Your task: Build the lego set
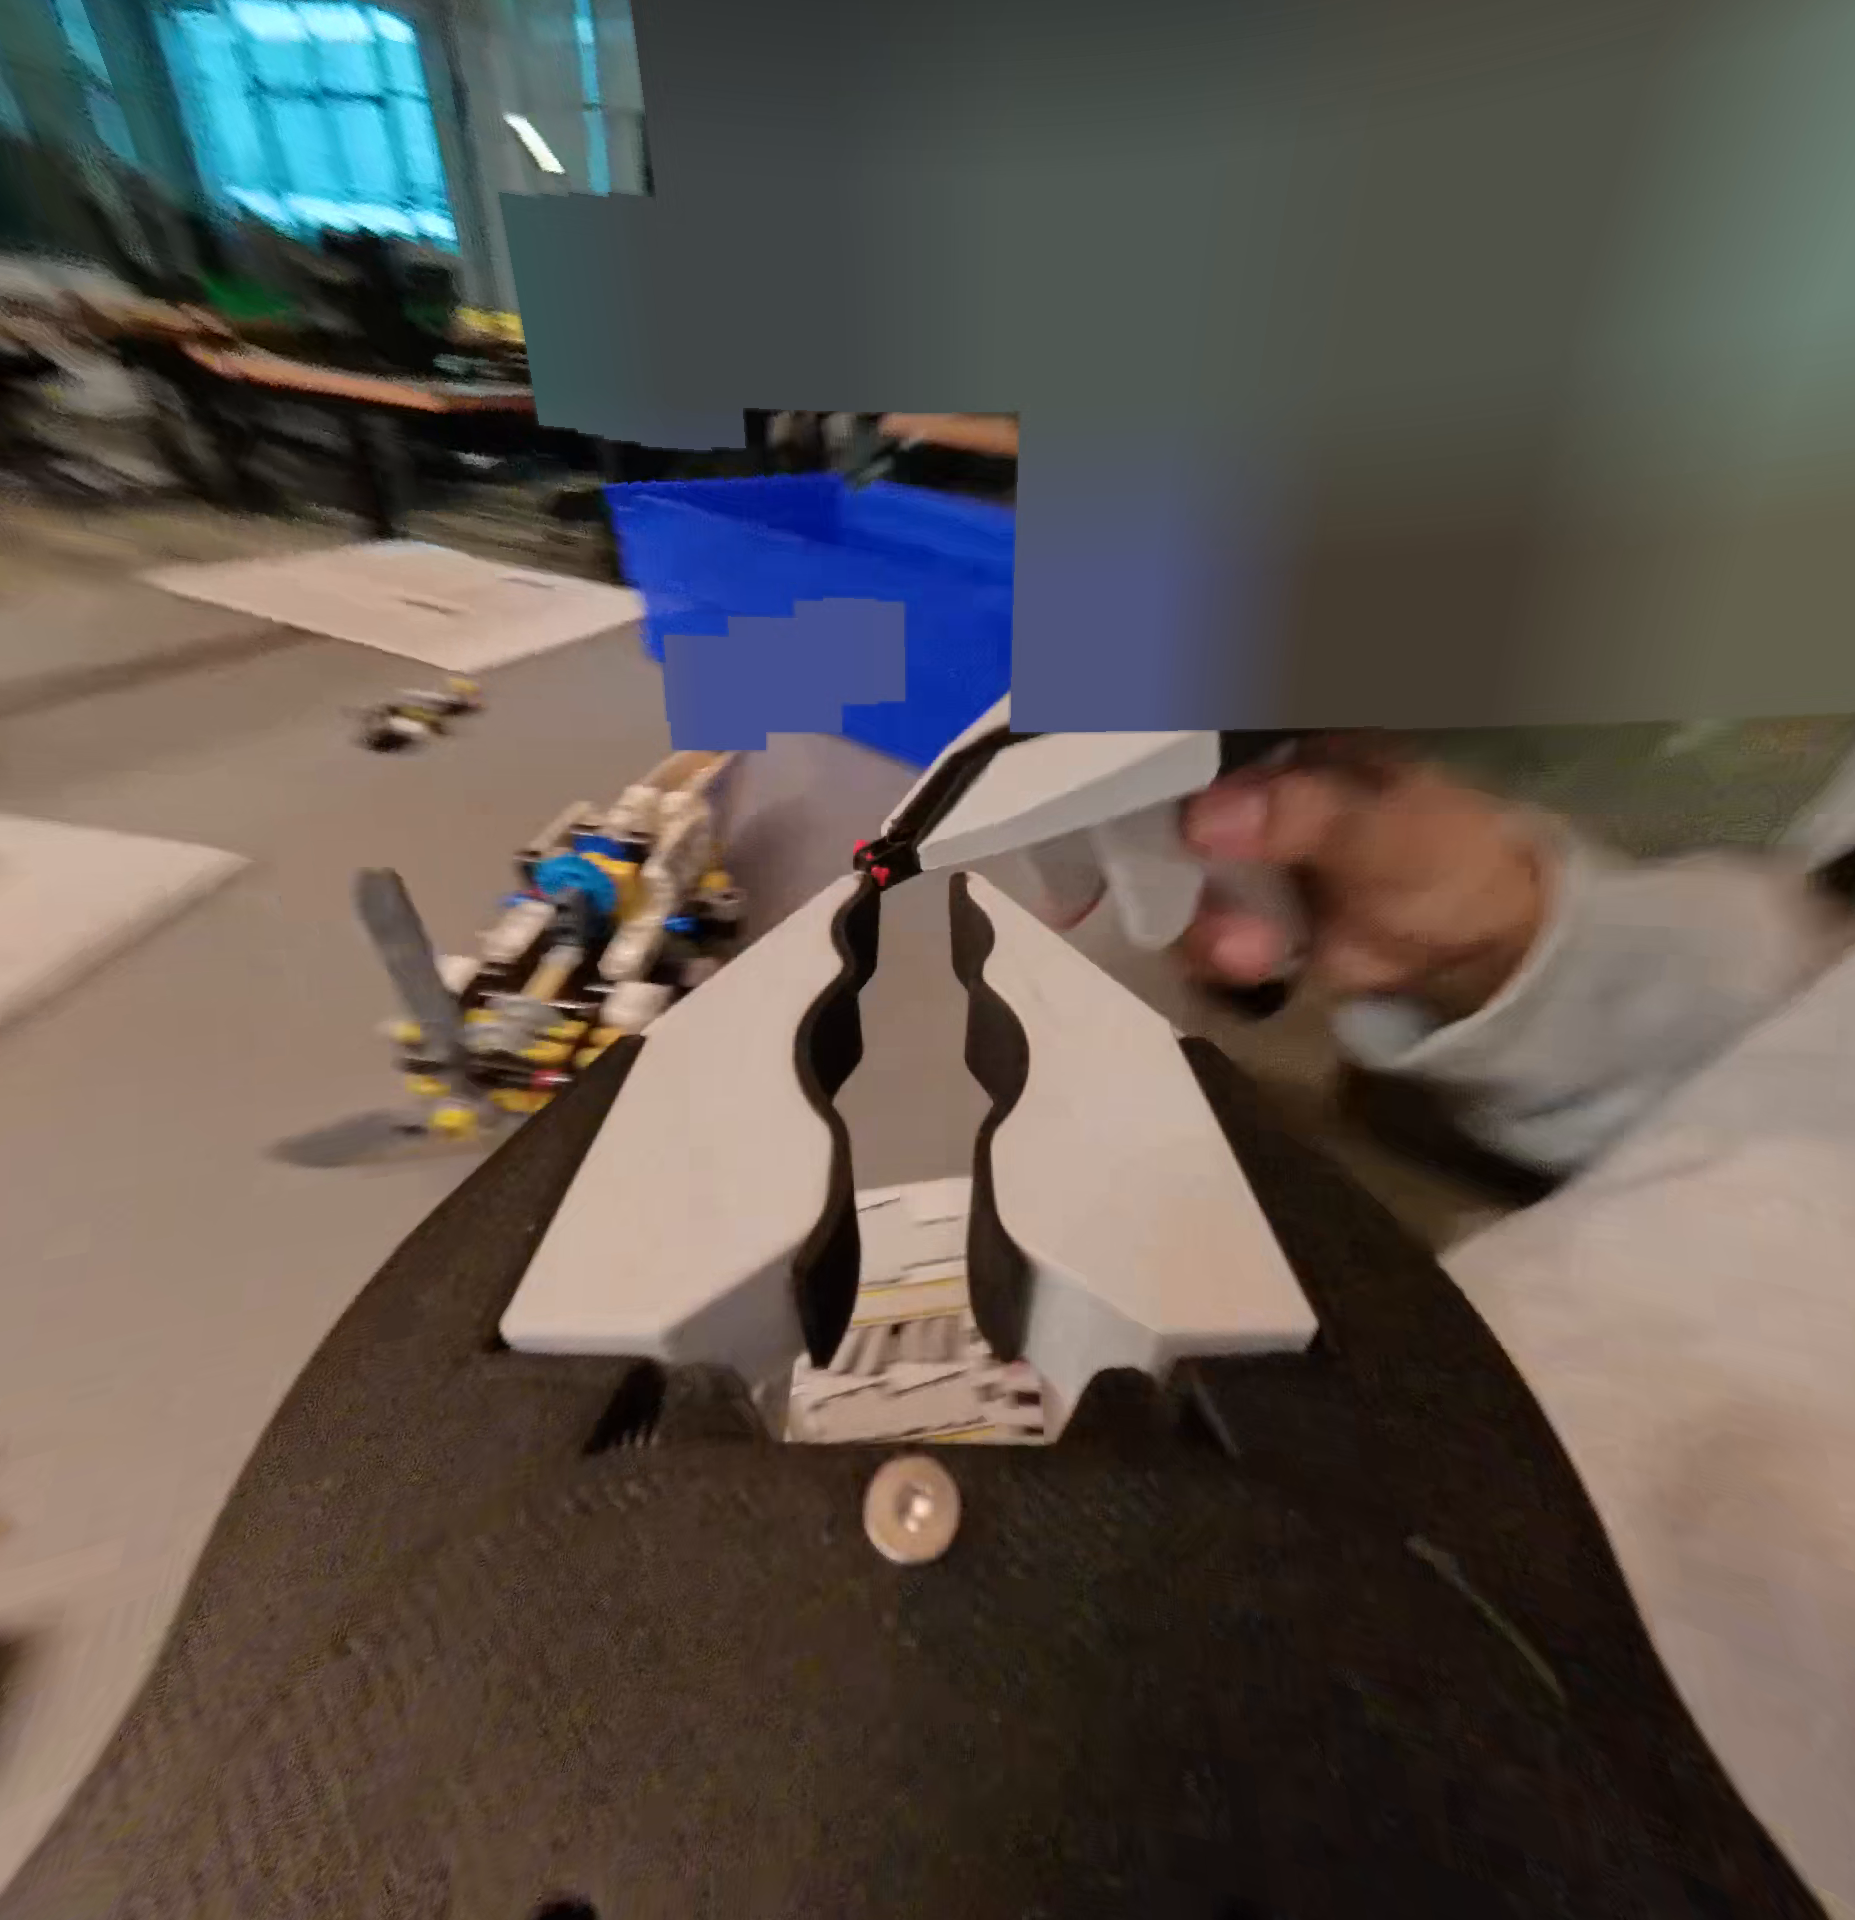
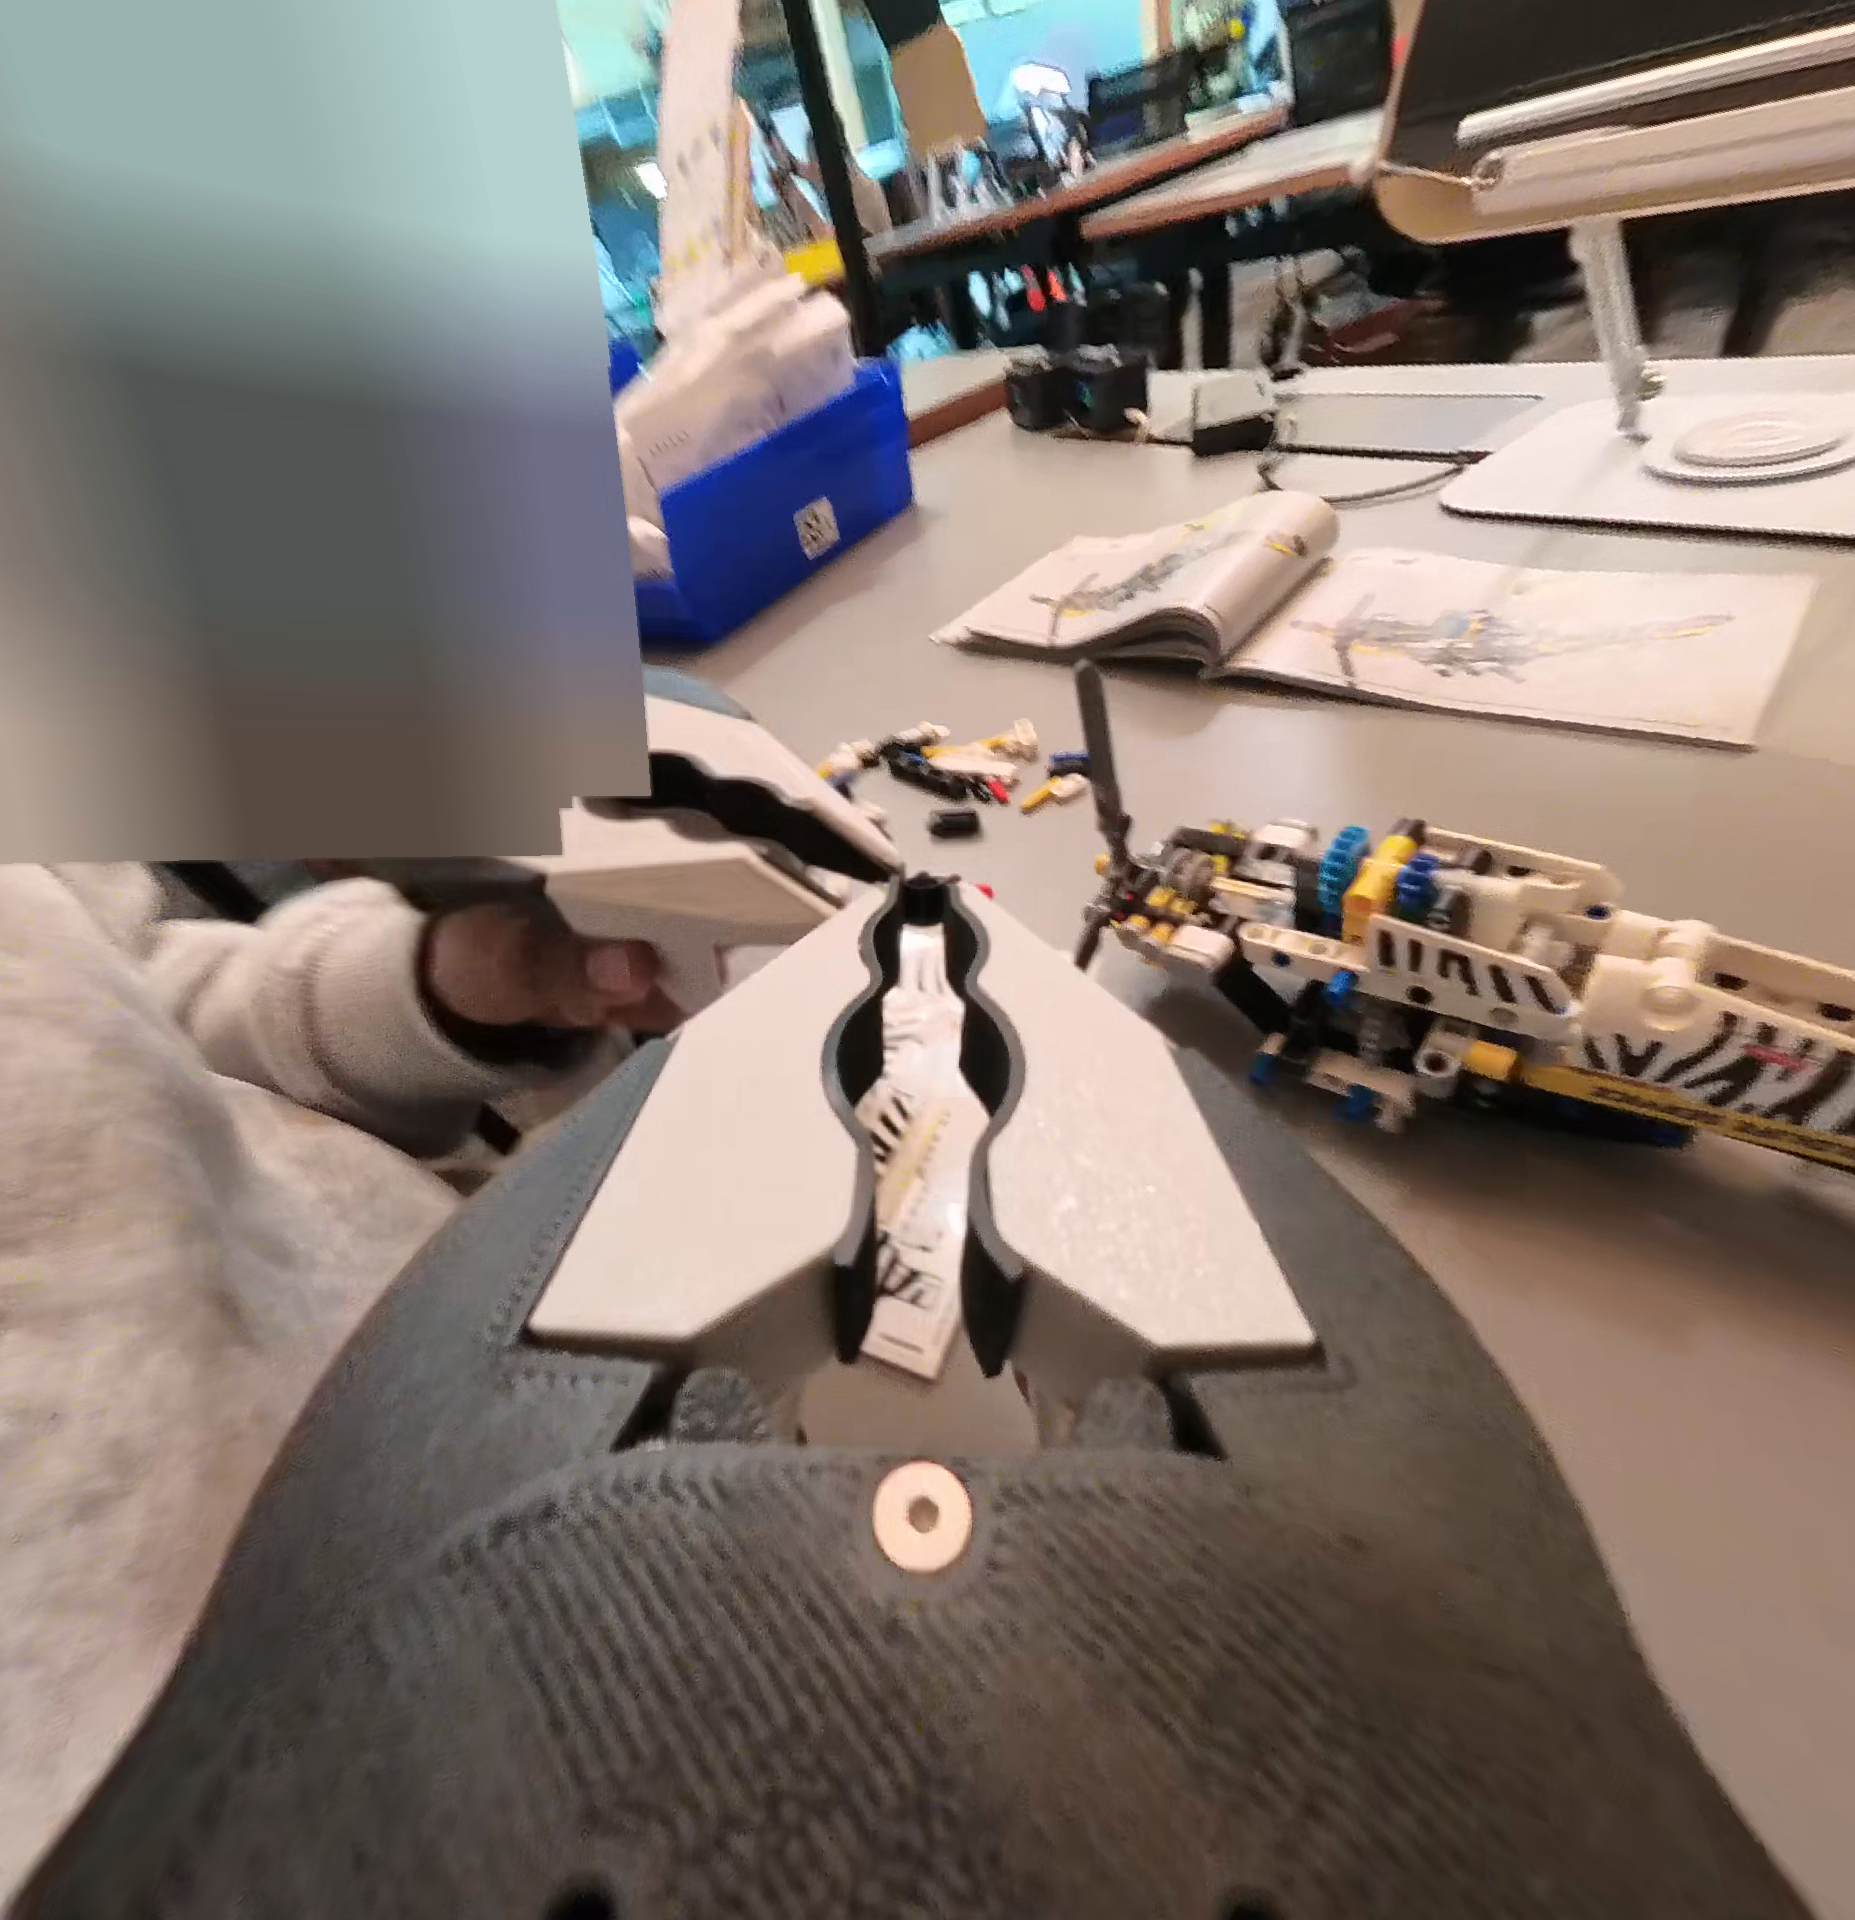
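A part-built lego model (image 2: 1474, 997), white with zebra stripes, yellow and blue parts and an upright grey blade, lies on the grey table; it also shows in the left wrist view (image 1: 611, 935). My right gripper (image 2: 918, 896) is shut on a small black and red piece (image 2: 918, 891), held in the air left of the model. In the left wrist view the right gripper (image 1: 887, 847) comes in from the right with that piece (image 1: 873, 864) at its tip. My left gripper (image 1: 910, 891) is open, its fingertips right at the piece. It shows from the left in the right wrist view (image 2: 881, 868).
An open instruction booklet (image 2: 1370, 623) lies behind the model, with loose small pieces (image 2: 954, 764) near it. A blue bin (image 2: 788, 509) with bags stands at the back left. A monitor stand (image 2: 1681, 457) is at the back right. A hand (image 1: 1349, 894) in a grey sleeve holds the right gripper.
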{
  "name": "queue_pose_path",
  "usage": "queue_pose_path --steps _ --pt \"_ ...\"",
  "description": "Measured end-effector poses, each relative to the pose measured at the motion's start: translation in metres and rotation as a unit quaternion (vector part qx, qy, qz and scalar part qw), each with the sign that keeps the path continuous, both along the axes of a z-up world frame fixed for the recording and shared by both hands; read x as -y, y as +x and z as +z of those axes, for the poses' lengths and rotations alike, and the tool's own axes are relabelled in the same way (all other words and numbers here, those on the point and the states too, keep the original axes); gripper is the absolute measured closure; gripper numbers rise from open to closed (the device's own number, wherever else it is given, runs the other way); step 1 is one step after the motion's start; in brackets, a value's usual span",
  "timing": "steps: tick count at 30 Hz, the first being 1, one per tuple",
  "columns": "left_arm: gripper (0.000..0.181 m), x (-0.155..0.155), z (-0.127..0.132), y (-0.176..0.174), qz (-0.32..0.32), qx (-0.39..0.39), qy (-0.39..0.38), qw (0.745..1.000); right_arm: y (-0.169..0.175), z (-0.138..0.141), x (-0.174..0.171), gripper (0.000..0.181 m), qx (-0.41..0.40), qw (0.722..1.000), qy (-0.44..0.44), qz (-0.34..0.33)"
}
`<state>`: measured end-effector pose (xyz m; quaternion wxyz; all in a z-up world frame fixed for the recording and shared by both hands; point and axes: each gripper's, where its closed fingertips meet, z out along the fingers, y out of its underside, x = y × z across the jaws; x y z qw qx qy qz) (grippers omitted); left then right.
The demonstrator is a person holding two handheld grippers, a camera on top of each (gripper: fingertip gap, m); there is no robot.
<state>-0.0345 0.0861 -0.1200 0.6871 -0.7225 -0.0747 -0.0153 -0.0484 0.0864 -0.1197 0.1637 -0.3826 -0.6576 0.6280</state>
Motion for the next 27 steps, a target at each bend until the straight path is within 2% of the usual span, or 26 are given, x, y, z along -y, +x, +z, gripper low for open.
queue_pose_path --steps 2,3,4,7,11,16,22,26,27 --pt "0.159 0.007 0.015 0.0 -0.063 0.125 0.065 0.988 0.004 0.011 0.0 0.176 0.003 0.997 -0.07 0.02" --pt "0.156 0.012 0.021 0.0 -0.085 0.144 0.09 0.982 0.006 0.016 0.001 0.176 0.011 0.994 -0.103 0.031" --pt "0.155 0.016 0.022 -0.001 -0.086 0.126 0.102 0.983 0.008 0.02 0.002 0.177 0.022 0.99 -0.135 0.045" --pt "0.148 0.014 0.012 0.006 -0.059 0.008 0.064 0.996 0.013 0.023 0.007 0.177 0.073 0.968 -0.223 0.089" --pt "0.157 0.012 0.017 0.019 -0.081 0.002 0.081 0.993 0.018 0.025 0.015 0.178 0.124 0.934 -0.304 0.142" --pt "0.169 0.018 0.02 0.02 -0.058 -0.087 0.078 0.991 0.025 0.019 0.025 0.177 0.168 0.913 -0.325 0.18" --pt "0.174 0.019 0.018 0.024 -0.067 -0.106 0.066 0.99 0.028 0.02 0.028 0.177 0.184 0.89 -0.366 0.2" --pt "0.176 0.02 0.018 0.022 -0.063 -0.114 0.063 0.989 0.025 0.02 0.025 0.174 0.17 0.896 -0.368 0.181" --pt "0.176 0.021 0.019 0.021 -0.06 -0.115 0.062 0.99 0.022 0.02 0.021 0.168 0.165 0.9 -0.365 0.169"
